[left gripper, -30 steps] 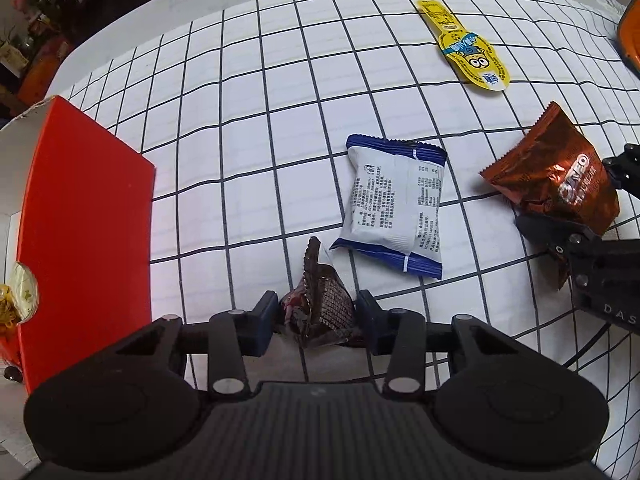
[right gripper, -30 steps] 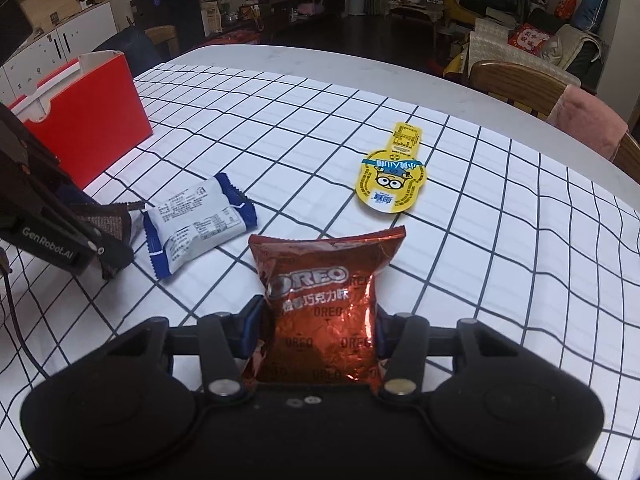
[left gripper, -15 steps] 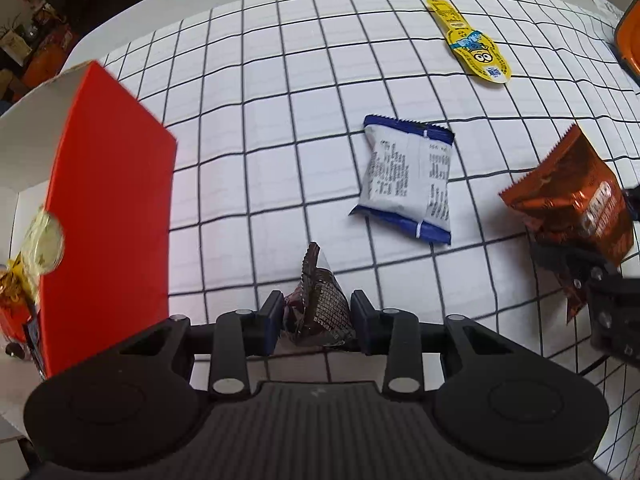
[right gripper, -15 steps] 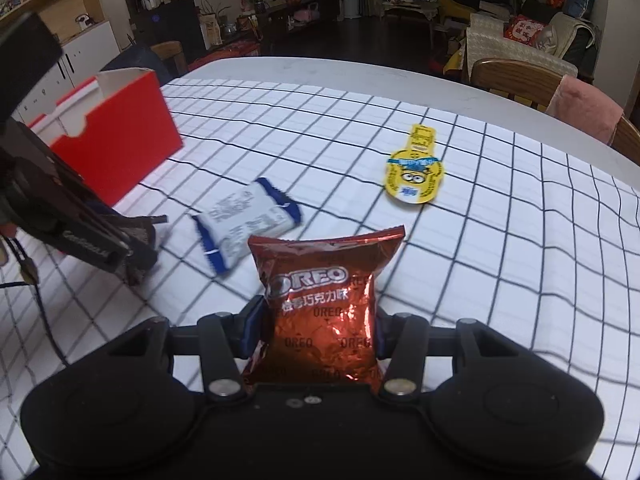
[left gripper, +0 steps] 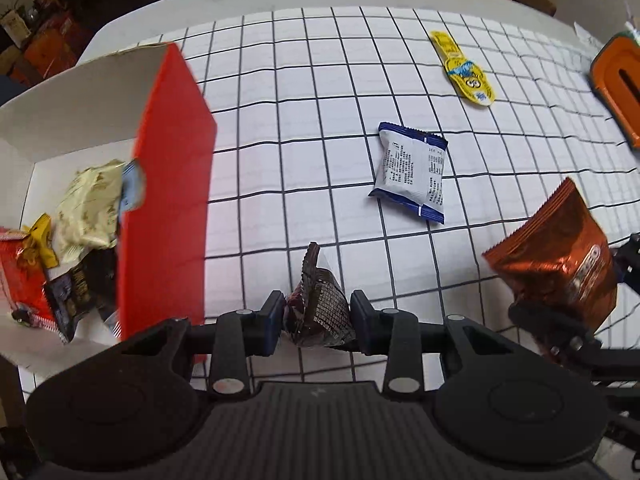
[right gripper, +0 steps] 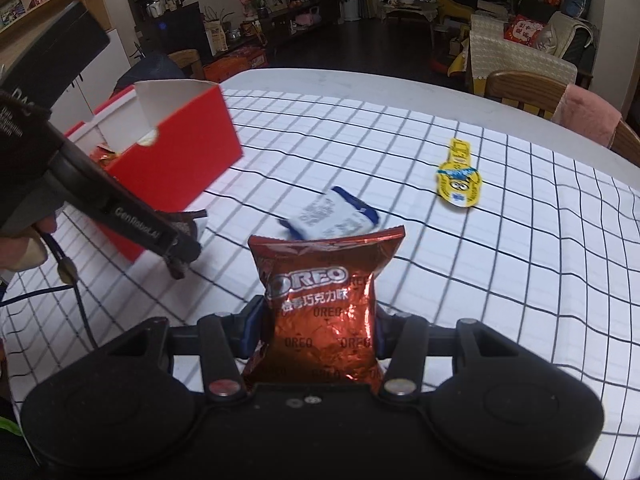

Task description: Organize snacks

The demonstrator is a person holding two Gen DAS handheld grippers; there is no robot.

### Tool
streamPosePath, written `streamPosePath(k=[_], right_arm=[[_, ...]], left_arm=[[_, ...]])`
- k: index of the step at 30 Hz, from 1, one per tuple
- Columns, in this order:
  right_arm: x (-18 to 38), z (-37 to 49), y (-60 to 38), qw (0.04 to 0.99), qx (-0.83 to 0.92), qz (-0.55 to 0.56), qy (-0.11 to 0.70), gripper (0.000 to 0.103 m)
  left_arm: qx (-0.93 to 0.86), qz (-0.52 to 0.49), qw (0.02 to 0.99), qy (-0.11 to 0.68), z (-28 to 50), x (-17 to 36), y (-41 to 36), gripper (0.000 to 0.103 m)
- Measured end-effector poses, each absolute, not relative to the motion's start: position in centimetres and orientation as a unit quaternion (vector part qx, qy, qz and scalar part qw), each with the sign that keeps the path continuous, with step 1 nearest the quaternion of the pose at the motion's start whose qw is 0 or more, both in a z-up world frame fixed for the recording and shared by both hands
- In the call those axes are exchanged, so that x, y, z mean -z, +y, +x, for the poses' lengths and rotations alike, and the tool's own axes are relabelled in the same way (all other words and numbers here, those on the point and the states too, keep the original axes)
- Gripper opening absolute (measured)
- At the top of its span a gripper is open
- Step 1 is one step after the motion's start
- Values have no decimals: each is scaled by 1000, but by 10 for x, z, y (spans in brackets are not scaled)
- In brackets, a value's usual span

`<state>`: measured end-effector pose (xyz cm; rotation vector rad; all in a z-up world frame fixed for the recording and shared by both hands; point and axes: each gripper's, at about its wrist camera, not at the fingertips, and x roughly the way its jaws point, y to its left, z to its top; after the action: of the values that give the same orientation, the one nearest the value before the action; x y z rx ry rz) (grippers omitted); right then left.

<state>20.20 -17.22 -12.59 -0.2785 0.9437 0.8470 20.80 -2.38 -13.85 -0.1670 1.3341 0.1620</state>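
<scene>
My left gripper point(left gripper: 318, 316) is shut on a small dark brown snack packet point(left gripper: 318, 304), lifted off the checked tablecloth beside the red box point(left gripper: 168, 184). That open box holds several snacks point(left gripper: 80, 216). My right gripper point(right gripper: 318, 330) is shut on an orange-brown Oreo bag point(right gripper: 324, 308), held upright above the table; the same Oreo bag point(left gripper: 560, 264) shows at the right of the left wrist view. A blue-and-white packet point(left gripper: 412, 176) and a yellow cartoon packet point(left gripper: 464, 68) lie flat on the cloth. In the right wrist view the left gripper point(right gripper: 180, 256) hangs near the red box point(right gripper: 180, 156).
The round table point(right gripper: 400, 92) carries a white cloth with a black grid point(left gripper: 304, 120). An orange container point(left gripper: 620, 84) sits at the far right edge. Wooden chairs point(right gripper: 532, 92) stand behind the table, one with a pink cover. A hand point(right gripper: 24, 248) holds the left tool.
Both grippers have risen off the cloth with their packets and shifted left toward the red box, whose inside has come into the left wrist view. The loose packets have not moved.
</scene>
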Motion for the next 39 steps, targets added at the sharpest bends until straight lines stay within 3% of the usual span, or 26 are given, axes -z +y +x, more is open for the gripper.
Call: streamPosePath(k=[18,39], right_arm=[[45,133,-89,819,-356,-134,429,50],[23,118,61,815,-352,-171,427,50]], left_arm=[[-24,-94,826,555,152,63,49,35],[-54,-88,857,505,148,49,207,35]])
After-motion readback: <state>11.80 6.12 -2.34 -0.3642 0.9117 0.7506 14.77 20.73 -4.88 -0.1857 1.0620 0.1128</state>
